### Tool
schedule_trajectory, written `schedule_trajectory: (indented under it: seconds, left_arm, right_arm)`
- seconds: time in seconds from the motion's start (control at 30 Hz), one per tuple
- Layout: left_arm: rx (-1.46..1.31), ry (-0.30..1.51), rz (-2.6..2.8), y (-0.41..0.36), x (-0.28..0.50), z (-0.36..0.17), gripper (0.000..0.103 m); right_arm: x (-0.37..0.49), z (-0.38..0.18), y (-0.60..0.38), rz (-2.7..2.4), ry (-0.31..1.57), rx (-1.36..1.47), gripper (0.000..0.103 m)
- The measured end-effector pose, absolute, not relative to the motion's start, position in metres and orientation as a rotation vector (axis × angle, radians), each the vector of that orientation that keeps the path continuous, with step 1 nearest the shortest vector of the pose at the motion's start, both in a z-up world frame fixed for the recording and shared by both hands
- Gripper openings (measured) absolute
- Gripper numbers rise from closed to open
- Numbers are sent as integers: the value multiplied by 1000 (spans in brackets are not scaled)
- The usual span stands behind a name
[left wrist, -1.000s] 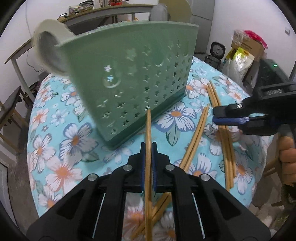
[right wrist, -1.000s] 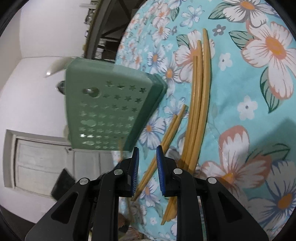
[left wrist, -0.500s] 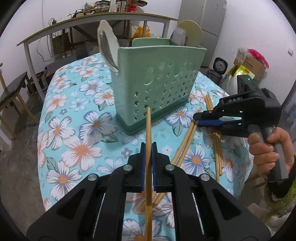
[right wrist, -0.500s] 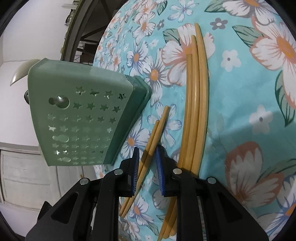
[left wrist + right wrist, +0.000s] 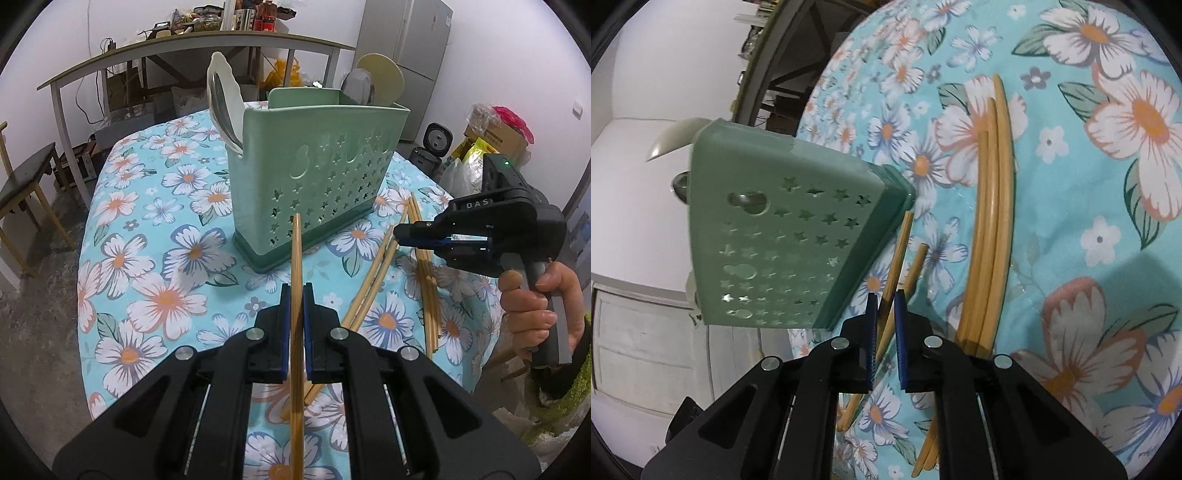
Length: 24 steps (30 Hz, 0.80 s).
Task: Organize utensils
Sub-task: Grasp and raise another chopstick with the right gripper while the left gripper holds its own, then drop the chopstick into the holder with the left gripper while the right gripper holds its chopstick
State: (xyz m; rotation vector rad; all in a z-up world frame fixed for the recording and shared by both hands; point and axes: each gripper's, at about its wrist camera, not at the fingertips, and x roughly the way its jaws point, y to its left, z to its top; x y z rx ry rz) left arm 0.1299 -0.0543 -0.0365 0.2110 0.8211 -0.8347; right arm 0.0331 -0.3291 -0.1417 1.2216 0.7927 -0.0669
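Observation:
A green star-pierced utensil holder [image 5: 325, 177] stands on the flowered tablecloth [image 5: 147, 229], with a white spoon [image 5: 221, 96] and a round spatula [image 5: 382, 79] in it. My left gripper [image 5: 295, 291] is shut on one bamboo chopstick [image 5: 296, 258], held short of the holder's base. My right gripper [image 5: 399, 234], held by a hand, reaches over a loose pair of chopsticks [image 5: 373, 280]. In the right wrist view its jaws [image 5: 885, 306] are closing, pads against one chopstick [image 5: 899, 251] of that pair. The other chopstick [image 5: 918, 262] lies beside it. A bundle of chopsticks [image 5: 993, 206] lies to the right.
The bundle [image 5: 424, 280] lies near the round table's right edge. A person's hand [image 5: 532, 306] grips the right handle. Behind stand a metal table [image 5: 184, 48], a fridge [image 5: 402, 55] and a rice cooker [image 5: 437, 138]. A stool [image 5: 26, 177] is at the left, bags and a box [image 5: 491, 136] at the right.
My left gripper drew back and up with its chopstick, so the holder looks smaller and upright. My right gripper came over the loose pair and its jaws narrowed onto one chopstick.

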Motion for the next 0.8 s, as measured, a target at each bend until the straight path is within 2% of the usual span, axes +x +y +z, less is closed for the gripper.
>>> schedule_trajectory:
  seconds: [0.4, 0.57, 0.8]
  left_arm:
    - [198, 774, -835, -48, 124, -13, 5]
    - [161, 726, -857, -42, 121, 16, 5]
    - [91, 629, -882, -34, 121, 66, 5]
  right_arm:
    - [-2, -75, -328, -80, 656, 990, 8]
    - [-22, -32, -321, -101, 578, 821, 7]
    - [-42, -1, -310, -125, 522, 665, 6]
